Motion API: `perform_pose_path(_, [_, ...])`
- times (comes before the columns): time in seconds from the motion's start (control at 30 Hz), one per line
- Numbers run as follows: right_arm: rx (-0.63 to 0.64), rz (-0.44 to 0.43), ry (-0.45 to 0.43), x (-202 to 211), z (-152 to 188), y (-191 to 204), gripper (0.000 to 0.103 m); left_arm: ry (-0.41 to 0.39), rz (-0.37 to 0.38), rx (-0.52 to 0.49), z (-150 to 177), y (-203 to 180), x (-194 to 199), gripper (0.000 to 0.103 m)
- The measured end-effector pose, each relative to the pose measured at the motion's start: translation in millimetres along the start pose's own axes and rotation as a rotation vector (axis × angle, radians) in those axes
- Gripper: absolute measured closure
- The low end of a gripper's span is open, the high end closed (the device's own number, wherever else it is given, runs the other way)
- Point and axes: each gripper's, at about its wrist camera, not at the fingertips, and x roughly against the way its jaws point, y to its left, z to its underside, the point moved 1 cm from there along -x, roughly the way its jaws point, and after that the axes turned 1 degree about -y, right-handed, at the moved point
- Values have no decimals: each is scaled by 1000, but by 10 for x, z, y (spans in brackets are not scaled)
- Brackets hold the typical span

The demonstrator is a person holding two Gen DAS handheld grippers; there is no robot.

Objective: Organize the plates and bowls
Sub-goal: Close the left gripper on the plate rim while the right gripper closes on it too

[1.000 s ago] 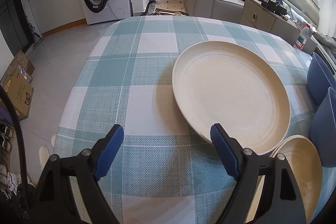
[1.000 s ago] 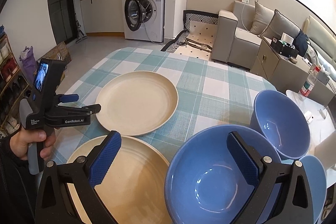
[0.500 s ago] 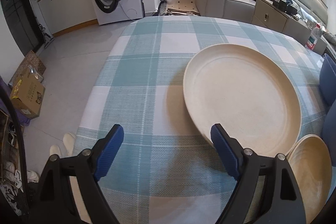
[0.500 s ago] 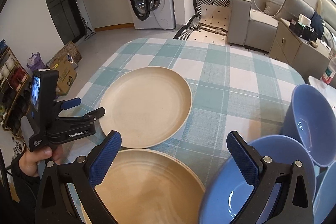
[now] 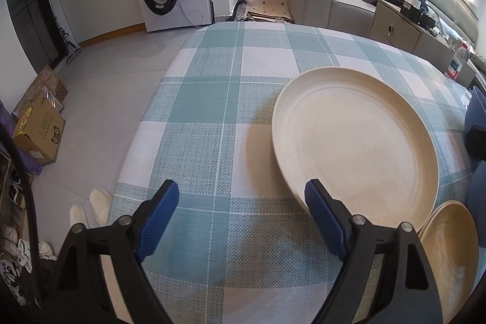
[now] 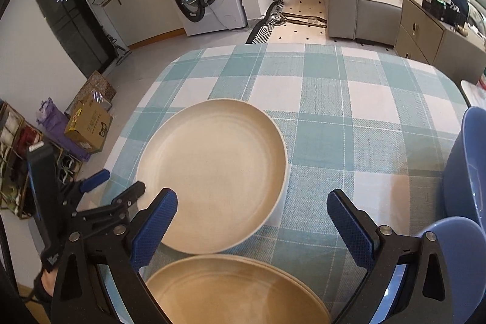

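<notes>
Nothing is stacked by me yet, as far as I can judge. Starting at the left, my left gripper (image 5: 241,213) hangs with its jaws spread and empty over the checked tablecloth (image 5: 212,99), its right pad at the near rim of the big cream plate (image 5: 355,154). Nearer me lies the tan plate (image 6: 237,293), seemingly atop another one, so that pile may be begun. My right gripper (image 6: 252,222) hovers above it, jaws parted wide, gripping nothing. Farthest right stand the blue bowls (image 6: 470,166), apart and unnested. Plates and bowls both remain to be gathered. The plates nearly touch at their rims, which crowds any grip between them.
</notes>
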Motion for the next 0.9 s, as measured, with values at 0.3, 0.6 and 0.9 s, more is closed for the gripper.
perform_pose_path(0.3, [-24,7,51,-241,-62,-65,21,7,16,18,3,13,-22,17])
perform_pose_path(0.6, [-24,25,87,-395,-79,-26,31,19,35,27,10,-3,-58,18])
perform_pose_path(0.9, [-64,49,127,-556,-44,-62,38,28,93,43,19,-18,-84,35])
